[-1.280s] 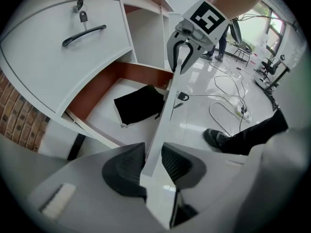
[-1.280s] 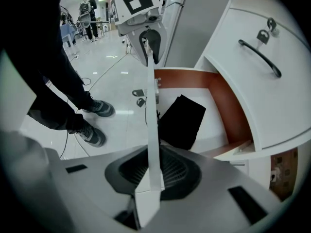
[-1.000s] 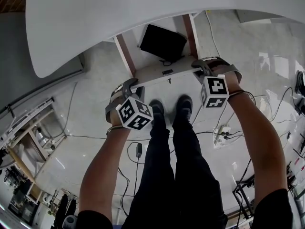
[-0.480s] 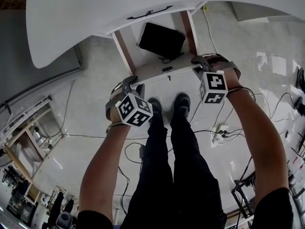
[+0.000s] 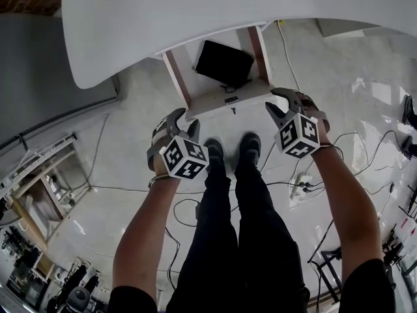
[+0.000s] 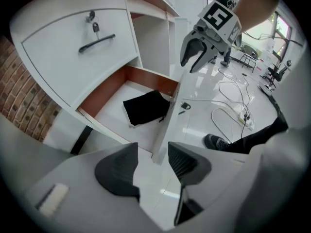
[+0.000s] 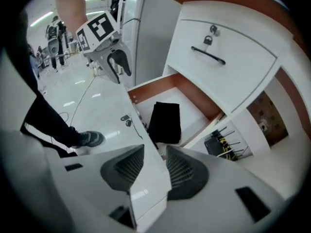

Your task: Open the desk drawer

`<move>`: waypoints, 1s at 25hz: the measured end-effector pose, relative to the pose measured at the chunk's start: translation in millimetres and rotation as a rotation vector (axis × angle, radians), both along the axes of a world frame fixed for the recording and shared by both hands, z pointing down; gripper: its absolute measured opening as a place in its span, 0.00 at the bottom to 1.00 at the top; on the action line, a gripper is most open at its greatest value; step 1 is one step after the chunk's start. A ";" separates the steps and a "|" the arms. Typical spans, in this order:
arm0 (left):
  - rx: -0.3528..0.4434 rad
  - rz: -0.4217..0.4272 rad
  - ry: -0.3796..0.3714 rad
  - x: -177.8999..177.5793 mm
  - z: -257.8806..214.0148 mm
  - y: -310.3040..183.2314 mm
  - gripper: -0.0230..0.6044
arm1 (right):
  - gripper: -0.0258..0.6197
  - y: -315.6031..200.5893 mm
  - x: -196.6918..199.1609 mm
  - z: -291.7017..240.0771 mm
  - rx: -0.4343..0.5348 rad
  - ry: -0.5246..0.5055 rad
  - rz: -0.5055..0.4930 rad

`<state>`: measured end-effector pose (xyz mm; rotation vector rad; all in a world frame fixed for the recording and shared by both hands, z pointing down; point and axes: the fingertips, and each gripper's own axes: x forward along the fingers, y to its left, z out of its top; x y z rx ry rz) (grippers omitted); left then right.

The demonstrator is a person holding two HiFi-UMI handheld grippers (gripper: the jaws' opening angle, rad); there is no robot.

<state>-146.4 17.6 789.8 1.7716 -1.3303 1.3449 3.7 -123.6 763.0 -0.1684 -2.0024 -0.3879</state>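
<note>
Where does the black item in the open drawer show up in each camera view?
Head view: black item at top centre, just above the drawer front.
Left gripper view: black item at centre, left of the drawer front.
Right gripper view: black item at centre, right of the drawer front.
Shared landmark: the drawer front, with its small dark lock.

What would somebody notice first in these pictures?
Probably the white desk drawer, pulled open beneath the curved white desktop, with a flat black object lying inside. Near its front corners are the left gripper and right gripper, each bearing a black-and-white marker cube, jaws just opened and clamping nothing.
</note>
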 end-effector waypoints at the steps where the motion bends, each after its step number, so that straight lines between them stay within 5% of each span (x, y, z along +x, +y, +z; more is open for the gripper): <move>1: 0.017 -0.014 0.005 -0.7 -9.5 -0.2 0.36 | 0.25 0.8 2.4 -7.9 -0.017 -0.016 0.049; 7: 0.076 -0.095 0.038 -11.7 -60.5 -2.6 0.36 | 0.25 17.9 9.5 -52.3 -0.125 -0.106 0.306; 16: 0.188 -0.272 0.156 -23.9 -150.9 -13.7 0.35 | 0.25 46.8 -1.5 -122.5 -0.178 -0.129 0.323; 25: 0.352 -0.362 0.283 -20.8 -289.6 -13.3 0.29 | 0.32 27.8 -13.0 -253.1 -0.239 -0.345 0.478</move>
